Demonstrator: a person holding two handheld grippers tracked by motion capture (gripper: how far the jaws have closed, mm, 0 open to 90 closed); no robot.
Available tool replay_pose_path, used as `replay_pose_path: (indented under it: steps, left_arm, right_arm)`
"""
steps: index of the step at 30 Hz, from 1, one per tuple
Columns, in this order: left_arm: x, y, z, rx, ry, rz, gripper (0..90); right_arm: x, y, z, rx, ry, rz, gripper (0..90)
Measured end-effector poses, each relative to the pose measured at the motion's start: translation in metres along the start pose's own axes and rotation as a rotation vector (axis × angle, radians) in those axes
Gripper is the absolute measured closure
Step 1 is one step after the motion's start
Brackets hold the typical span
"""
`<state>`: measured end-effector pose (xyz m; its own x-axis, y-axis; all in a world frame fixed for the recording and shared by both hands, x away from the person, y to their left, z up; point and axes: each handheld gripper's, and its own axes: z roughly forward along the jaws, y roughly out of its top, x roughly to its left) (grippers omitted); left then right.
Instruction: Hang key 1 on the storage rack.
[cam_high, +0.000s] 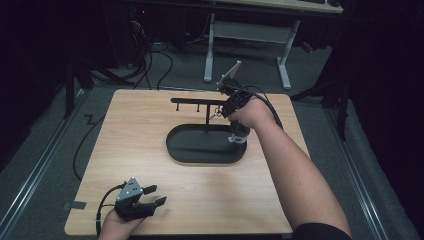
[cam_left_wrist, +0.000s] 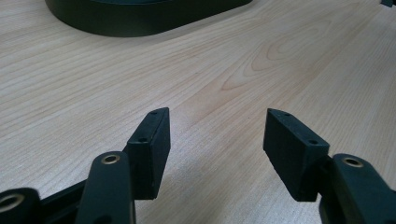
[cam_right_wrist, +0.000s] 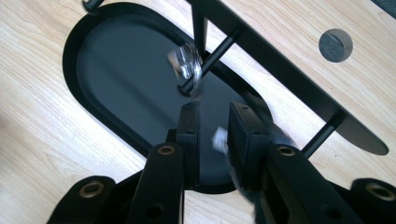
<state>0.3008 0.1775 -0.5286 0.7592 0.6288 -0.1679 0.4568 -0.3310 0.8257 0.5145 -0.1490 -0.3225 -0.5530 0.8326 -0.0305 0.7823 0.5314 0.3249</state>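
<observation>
1. Right gripper (cam_right_wrist: 212, 123): jaws narrowly parted, nothing clamped; shiny ring (cam_right_wrist: 186, 63) hanging on stand peg (cam_right_wrist: 210, 60) at twelve o'clock.
2. Left gripper (cam_left_wrist: 217, 140): jaws wide, empty, over table (cam_left_wrist: 233, 70).

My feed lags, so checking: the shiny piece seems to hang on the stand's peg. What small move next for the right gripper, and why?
Probably ease the right gripper straight back, away from the peg. The shiny piece hangs on that peg, clear of the jaws, which stand slightly apart. A blurred pale bit sits between them, so back off slowly.
</observation>
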Motion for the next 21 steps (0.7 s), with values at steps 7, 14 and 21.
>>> replay_pose_path:
  steps: [7,14,21]
  left_arm:
    - [0.0,0.0,0.001,-0.002,0.003,0.005,42.0]
    - [-0.002,0.001,0.003,0.002,0.005,0.016,41.8]
    - [-0.004,0.001,0.005,0.009,0.007,0.026,41.6]
  right_arm:
    - [0.003,-0.006,-0.005,-0.017,0.005,-0.014,73.4]
    - [0.014,-0.027,-0.003,-0.015,0.033,-0.042,71.2]
    - [0.028,-0.063,0.006,-0.051,0.041,-0.057,64.3]
